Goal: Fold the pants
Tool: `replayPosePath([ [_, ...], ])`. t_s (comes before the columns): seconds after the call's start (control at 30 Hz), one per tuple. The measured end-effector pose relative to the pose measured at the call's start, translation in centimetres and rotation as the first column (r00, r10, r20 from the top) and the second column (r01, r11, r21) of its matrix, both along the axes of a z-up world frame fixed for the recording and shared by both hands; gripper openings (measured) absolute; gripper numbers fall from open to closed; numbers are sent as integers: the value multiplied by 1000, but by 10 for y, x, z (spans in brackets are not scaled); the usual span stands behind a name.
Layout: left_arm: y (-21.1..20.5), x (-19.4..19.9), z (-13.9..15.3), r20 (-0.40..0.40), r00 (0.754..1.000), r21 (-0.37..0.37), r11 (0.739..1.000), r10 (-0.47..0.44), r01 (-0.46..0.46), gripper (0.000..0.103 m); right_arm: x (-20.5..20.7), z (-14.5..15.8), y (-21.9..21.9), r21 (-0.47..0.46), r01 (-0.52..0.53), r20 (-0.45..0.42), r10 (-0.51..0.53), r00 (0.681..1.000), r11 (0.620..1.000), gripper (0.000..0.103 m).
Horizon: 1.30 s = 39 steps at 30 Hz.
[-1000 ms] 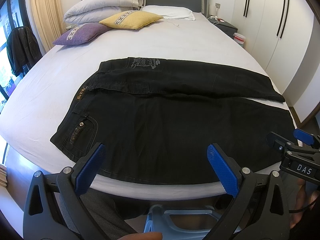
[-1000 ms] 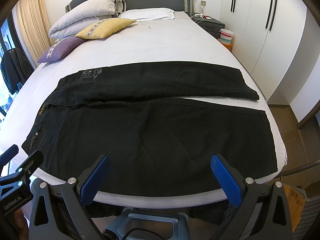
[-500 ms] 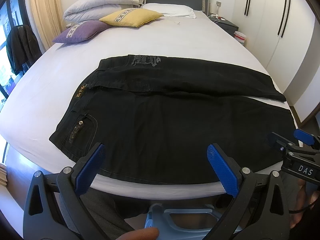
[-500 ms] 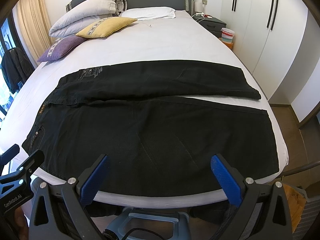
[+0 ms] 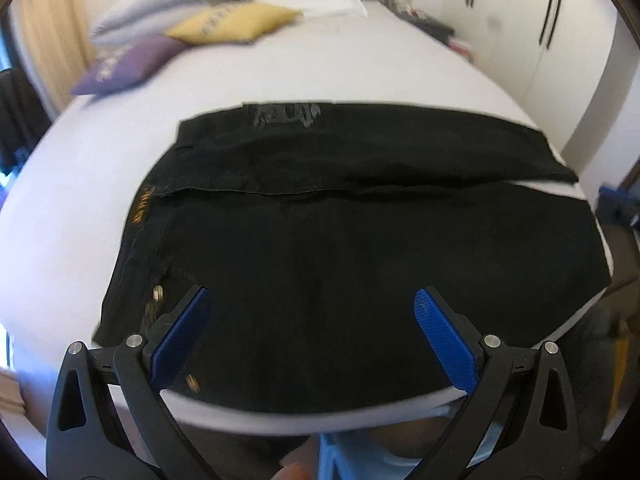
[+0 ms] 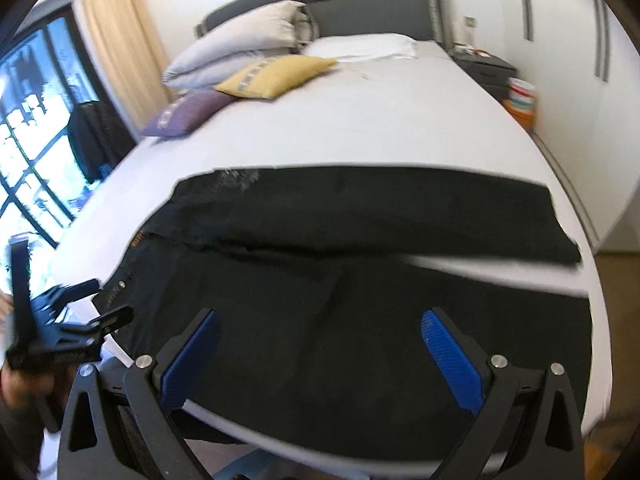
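Observation:
Black pants (image 5: pixel 340 248) lie flat across the white bed (image 5: pixel 72 208), waist at the left, legs running right. They also show in the right wrist view (image 6: pixel 360 300). My left gripper (image 5: pixel 312 312) is open and empty, over the near edge close to the waist and pocket. My right gripper (image 6: pixel 320 332) is open and empty, over the near leg. The left gripper shows at the left of the right wrist view (image 6: pixel 60 332), by the waistband. Both views are blurred.
Purple (image 6: pixel 184 114) and yellow (image 6: pixel 276 76) cushions and stacked pillows (image 6: pixel 240 54) lie at the head of the bed. A nightstand (image 6: pixel 484 70) and white wardrobes (image 5: pixel 540 28) stand to the right. A window (image 6: pixel 32 140) is at the left.
Both grippers have moved forward and lower toward the pants. The right wrist view has swung left. Both jaws stay open.

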<state>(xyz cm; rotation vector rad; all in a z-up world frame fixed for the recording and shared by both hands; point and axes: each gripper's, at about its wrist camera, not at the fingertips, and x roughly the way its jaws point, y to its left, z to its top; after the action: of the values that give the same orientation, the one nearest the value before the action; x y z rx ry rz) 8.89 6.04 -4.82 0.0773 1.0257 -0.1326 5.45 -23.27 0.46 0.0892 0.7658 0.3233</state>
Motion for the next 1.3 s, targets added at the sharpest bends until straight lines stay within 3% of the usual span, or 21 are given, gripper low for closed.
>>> replayPosePath([
  [0.1, 10, 45, -7, 11, 991, 72, 989, -132, 131, 103, 29, 10, -7, -3, -85, 49, 85, 995, 996, 103],
  [0.2, 10, 90, -2, 38, 964, 192, 949, -264, 252, 103, 70, 18, -11, -33, -192, 58, 193, 979, 981, 103],
  [0.27, 16, 141, 0, -41, 952, 179, 935, -302, 304, 103, 94, 19, -15, -49, -239, 48, 241, 969, 970, 103],
  [0.33, 24, 177, 7, -28, 940, 137, 930, -339, 340, 103, 119, 18, -16, -70, -284, 32, 287, 957, 956, 103],
  [0.4, 24, 218, 14, 15, 921, 172, 908, -389, 381, 103, 143, 15, -20, -85, -323, 23, 326, 945, 943, 103],
  [0.47, 22, 255, 14, -17, 903, 169, 889, -429, 425, 103, 164, 10, -25, -86, -358, 6, 360, 933, 930, 100],
  [0.63, 12, 325, -8, -156, 804, 181, 784, -573, 594, 102, 206, -4, -34, -96, -423, -35, 422, 906, 901, 97],
  [0.8, 10, 357, -46, -315, 705, 99, 716, -636, 691, 92, 240, -22, -40, -109, -483, -94, 475, 875, 869, 91],
  [0.87, 12, 368, -58, -354, 686, 80, 711, -635, 699, 92, 253, -29, -40, -115, -498, -117, 486, 866, 860, 89],
  [0.93, 18, 382, -72, -397, 687, 59, 730, -609, 681, 92, 262, -34, -42, -114, -511, -133, 497, 857, 852, 88],
  [1.07, 27, 399, -83, -416, 668, 21, 728, -617, 685, 92, 277, -41, -44, -104, -534, -156, 516, 842, 839, 88],
  [1.17, 31, 407, -86, -416, 653, -33, 728, -633, 685, 78, 284, -44, -43, -113, -538, -169, 518, 839, 835, 88],
  [1.23, 33, 413, -82, -401, 655, -49, 729, -640, 683, 58, 288, -44, -44, -112, -538, -175, 517, 838, 835, 87],
  [1.3, 35, 420, -78, -395, 660, -68, 737, -639, 672, 55, 290, -41, -41, -117, -540, -173, 519, 837, 833, 87],
])
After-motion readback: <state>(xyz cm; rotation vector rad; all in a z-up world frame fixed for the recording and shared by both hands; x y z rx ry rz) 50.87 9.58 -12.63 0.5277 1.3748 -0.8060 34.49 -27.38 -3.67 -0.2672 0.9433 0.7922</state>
